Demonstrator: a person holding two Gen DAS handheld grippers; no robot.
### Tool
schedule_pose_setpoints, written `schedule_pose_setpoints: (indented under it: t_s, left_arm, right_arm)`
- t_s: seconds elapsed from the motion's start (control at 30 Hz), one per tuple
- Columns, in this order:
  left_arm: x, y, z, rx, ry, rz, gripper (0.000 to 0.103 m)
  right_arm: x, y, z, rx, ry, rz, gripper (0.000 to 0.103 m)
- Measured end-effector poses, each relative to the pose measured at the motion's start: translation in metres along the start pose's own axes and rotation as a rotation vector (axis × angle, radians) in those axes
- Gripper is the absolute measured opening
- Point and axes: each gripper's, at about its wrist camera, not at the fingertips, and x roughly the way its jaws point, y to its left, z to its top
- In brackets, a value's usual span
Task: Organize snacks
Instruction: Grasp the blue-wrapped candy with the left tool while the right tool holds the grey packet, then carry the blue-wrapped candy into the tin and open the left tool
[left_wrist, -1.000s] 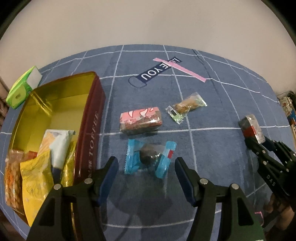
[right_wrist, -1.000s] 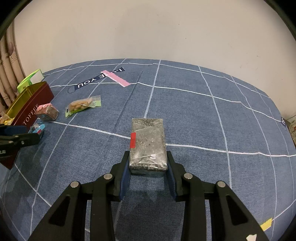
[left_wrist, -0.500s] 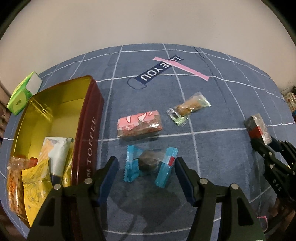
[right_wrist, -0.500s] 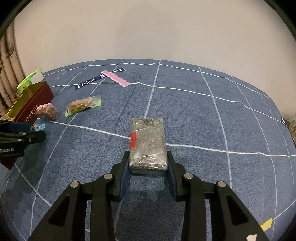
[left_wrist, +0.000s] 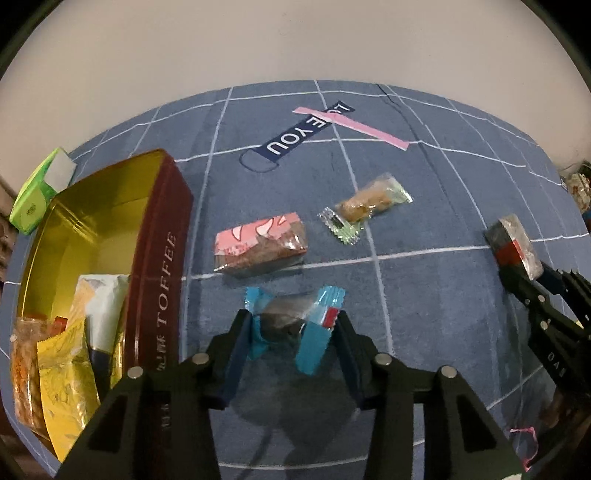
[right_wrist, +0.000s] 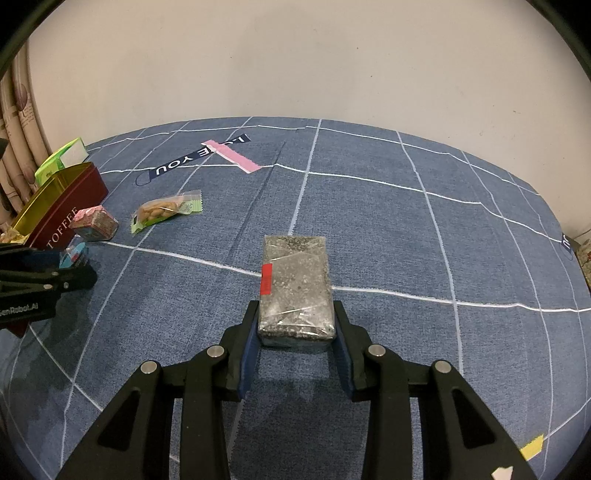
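— How is the light over the blue cloth (right_wrist: 369, 221)?

— Dim and warm, falling from overhead; the wall (right_wrist: 295, 66) behind is evenly lit, while black vignette fills every corner.

— Shadows?

— Soft, dark pools lie on the near cloth beneath both tools, in each view.

— Any glare?

— The gold inside of the tin (left_wrist: 92, 221) shines on the left, and the clear wrap of the grey packet (right_wrist: 295, 280) catches small highlights.

— Sharpness?

— Fair at centre. The fisheye bows the white grid lines and curves the cloth's far edge; the far right rim smears, and the blue-wrapped sweet (left_wrist: 291, 325) looks slightly blurred.
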Motion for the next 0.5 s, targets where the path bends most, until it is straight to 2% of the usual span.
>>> schedule_pose_setpoints:
  t_s: [0.1,0.2,0.5]
  left_arm:
    - [0.0011,0.0011,0.0009,-0.019,0.001,-0.026,0.034]
    - [0.0015,0.0006,0.0012,-0.021,0.006,-0.031,0.03]
    - [-0.0054,0.0058,-0.0048,-0.047,0.003,-0.039,0.029]
  right_arm:
    - [0.0001,-0.0002,-0.0001,0.0,0.0,0.0,0.034]
    - [0.0001,-0.0003,-0.0001,0.0,0.0,0.0,0.034]
    - [-0.0002,-0.0003,0.0,0.001,0.0,0.0,0.034]
